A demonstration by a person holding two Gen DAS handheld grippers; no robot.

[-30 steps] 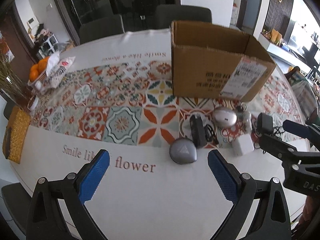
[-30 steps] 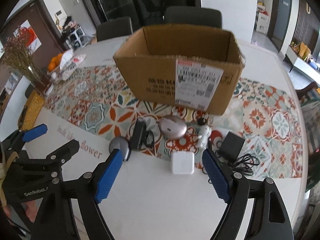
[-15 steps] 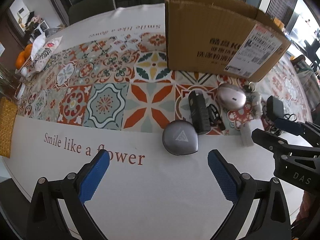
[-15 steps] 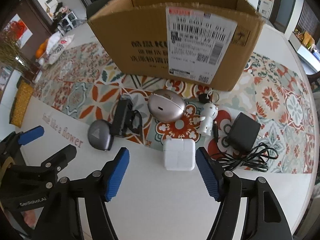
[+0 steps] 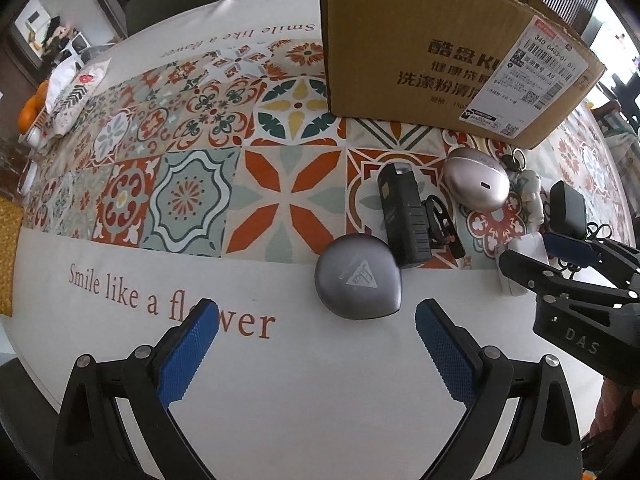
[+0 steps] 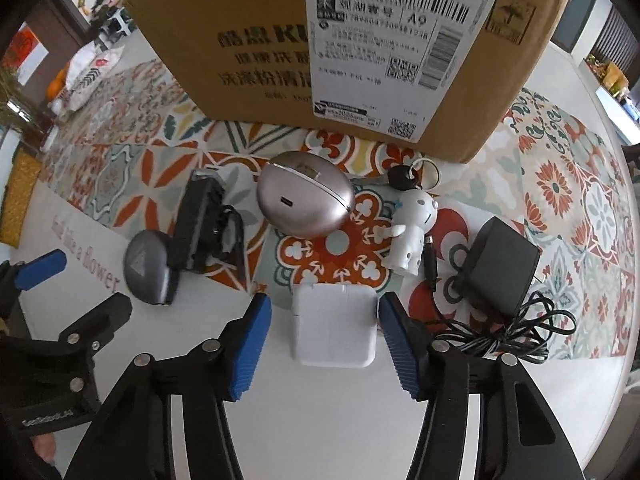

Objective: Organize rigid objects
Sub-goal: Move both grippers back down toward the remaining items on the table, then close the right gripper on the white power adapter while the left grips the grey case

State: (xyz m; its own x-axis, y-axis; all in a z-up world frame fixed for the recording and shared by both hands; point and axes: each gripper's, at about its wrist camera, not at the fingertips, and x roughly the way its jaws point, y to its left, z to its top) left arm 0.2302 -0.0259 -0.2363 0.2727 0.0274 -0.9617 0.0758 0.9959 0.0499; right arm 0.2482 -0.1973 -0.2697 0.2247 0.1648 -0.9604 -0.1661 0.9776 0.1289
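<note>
Tablecloth point(image 5: 188, 200) with coloured tile patterns covers the round bench in the left wrist view, its white border carrying the words "Smile like a flower". The left gripper point(image 5: 316, 344) hangs over that white border at the bottom of the frame, its jaws spread wide with nothing between them. Just above the gap, slightly right of centre, lies a grey rounded case point(image 5: 357, 276) with a triangle mark. A black rectangular device point(image 5: 404, 216) touches its upper right edge, and a pinkish oval case point(image 5: 476, 184) sits further right. A cardboard box point(image 5: 420, 48) with a shipping label fills the upper right. At the right edge the right gripper point(image 5: 556, 256) comes in over a white charger block point(image 5: 520, 256).

In the right wrist view the right gripper point(image 6: 324, 328) is low at centre, its jaws having just been closing around the white charger block point(image 6: 334, 326). The right pad looks to be touching the block's side, while a narrow gap shows at the left pad, so the block is not yet clamped. Above it lie the pinkish oval case point(image 6: 304, 200), a small white figurine keychain point(image 6: 412, 232) and, at right, a black power adapter point(image 6: 496, 264) with its tangled cable point(image 6: 512, 332). The black rectangular device point(image 6: 200, 224) and grey rounded case point(image 6: 146, 268) lie at left, the cardboard box point(image 6: 260, 40) across the top. The left gripper point(image 6: 40, 272) shows at the left edge.
</note>
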